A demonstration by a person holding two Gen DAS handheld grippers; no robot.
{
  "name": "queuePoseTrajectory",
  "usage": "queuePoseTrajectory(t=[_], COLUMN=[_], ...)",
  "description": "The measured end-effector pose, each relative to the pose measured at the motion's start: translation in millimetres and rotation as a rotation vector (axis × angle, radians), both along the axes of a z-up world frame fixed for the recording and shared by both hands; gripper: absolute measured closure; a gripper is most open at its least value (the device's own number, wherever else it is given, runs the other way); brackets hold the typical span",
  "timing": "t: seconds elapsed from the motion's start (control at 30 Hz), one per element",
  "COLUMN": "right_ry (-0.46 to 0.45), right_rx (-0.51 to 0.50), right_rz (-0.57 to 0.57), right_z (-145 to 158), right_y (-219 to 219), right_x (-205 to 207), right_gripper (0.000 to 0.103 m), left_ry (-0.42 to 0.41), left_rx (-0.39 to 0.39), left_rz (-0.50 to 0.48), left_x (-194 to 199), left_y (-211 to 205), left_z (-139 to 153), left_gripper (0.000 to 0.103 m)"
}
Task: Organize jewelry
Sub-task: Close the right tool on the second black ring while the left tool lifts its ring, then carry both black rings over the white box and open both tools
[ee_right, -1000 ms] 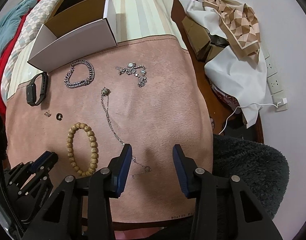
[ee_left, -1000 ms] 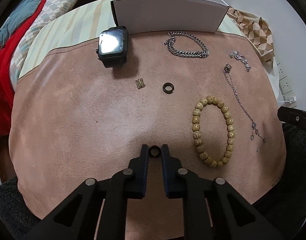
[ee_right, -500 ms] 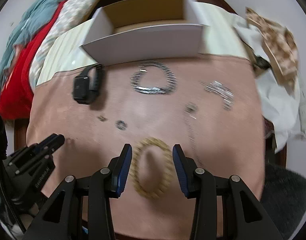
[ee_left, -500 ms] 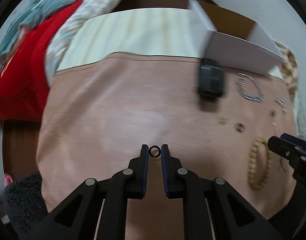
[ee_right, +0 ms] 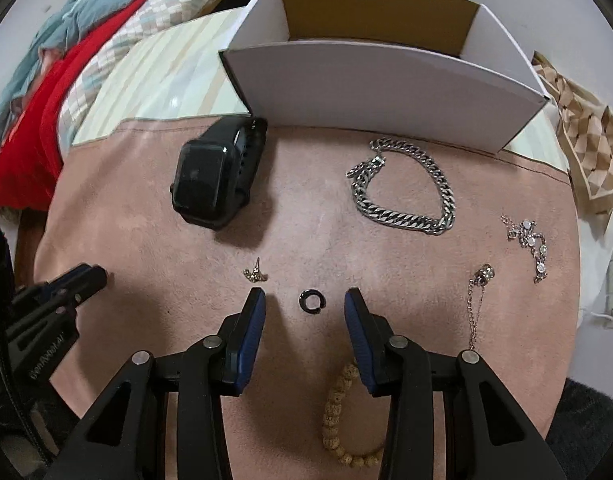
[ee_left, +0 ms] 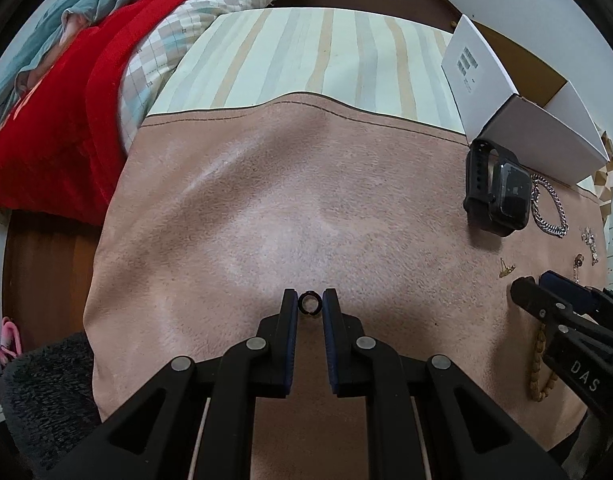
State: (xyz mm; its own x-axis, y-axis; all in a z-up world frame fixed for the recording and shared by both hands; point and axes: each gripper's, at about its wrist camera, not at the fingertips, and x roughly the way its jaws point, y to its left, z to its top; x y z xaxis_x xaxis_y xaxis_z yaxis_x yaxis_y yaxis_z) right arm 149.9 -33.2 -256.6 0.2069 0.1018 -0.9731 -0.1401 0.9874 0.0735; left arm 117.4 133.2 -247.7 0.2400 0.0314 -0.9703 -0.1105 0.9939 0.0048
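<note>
My left gripper (ee_left: 309,303) is shut on a small black ring (ee_left: 308,303) and holds it over the left part of the pink mat (ee_left: 266,208). My right gripper (ee_right: 305,300) is open, its fingers either side of a second black ring (ee_right: 312,301) lying on the mat. A black smartwatch (ee_right: 212,178), a gold earring (ee_right: 256,274), a silver curb chain (ee_right: 402,196), a thin chain with a charm (ee_right: 476,300), a crystal bracelet (ee_right: 528,240) and a wooden bead bracelet (ee_right: 342,412) lie around. An open white box (ee_right: 378,80) stands behind them.
The mat lies on a striped cloth (ee_left: 318,52) over a round table. A red and teal blanket (ee_left: 54,80) is at the left. A patterned scarf (ee_right: 586,132) lies at the right. A dark fluffy seat (ee_left: 46,392) is at the near edge.
My left gripper has carried its ring leftward, away from the jewelry. My right gripper has moved left and forward from the thin chain, past the bead bracelet, and now straddles the second ring.
</note>
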Motion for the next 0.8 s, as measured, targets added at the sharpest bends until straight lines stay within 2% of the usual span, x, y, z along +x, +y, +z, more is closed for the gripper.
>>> queuePoseTrajectory(t=[0.03, 0.1, 0.13, 0.33, 0.47, 0.6, 0.8], right_ry=[-0.007, -0.013, -0.015, -0.030, -0.049, -0.101, -0.217], right_rx=[-0.019, -0.033, -0.034, -0.024, 0.005, 0.049, 0.107], right_rz=[0.005, 0.008, 0.007, -0.002, -0.019, -0.056, -0.123], right_z=[-0.3, -0.8, -0.7, -0.1, 12.7, 41.7, 96.2], right_y=[2.1, 3.0, 3.1, 2.8, -12.4, -31.1, -69.9], right_x=[0.4, 0.9, 1.5, -0.8, -8.8, -8.0, 18.4], right_gripper=[0.069, 0.085, 0.088, 0.090, 0.090, 0.090, 0.090], left_ry=[0.000, -0.001, -0.004, -0.017, -0.033, -0.067, -0.171], left_rx=[-0.002, -0.005, -0.005, -0.004, -0.006, -0.021, -0.037], left_rz=[0.001, 0.003, 0.002, 0.000, -0.009, -0.040, -0.145], left_x=[0.8, 1.6, 1.8, 6.5, 1.7, 13.6, 46.5], left_y=[1.5, 5.0, 6.2, 2.4, -4.7, -16.5, -67.4], left_z=[-0.9, -0.8, -0.3, 6.4, 16.3, 39.0, 87.6], left_gripper=[0.093, 0.093, 0.093, 0.093, 0.093, 0.093, 0.093])
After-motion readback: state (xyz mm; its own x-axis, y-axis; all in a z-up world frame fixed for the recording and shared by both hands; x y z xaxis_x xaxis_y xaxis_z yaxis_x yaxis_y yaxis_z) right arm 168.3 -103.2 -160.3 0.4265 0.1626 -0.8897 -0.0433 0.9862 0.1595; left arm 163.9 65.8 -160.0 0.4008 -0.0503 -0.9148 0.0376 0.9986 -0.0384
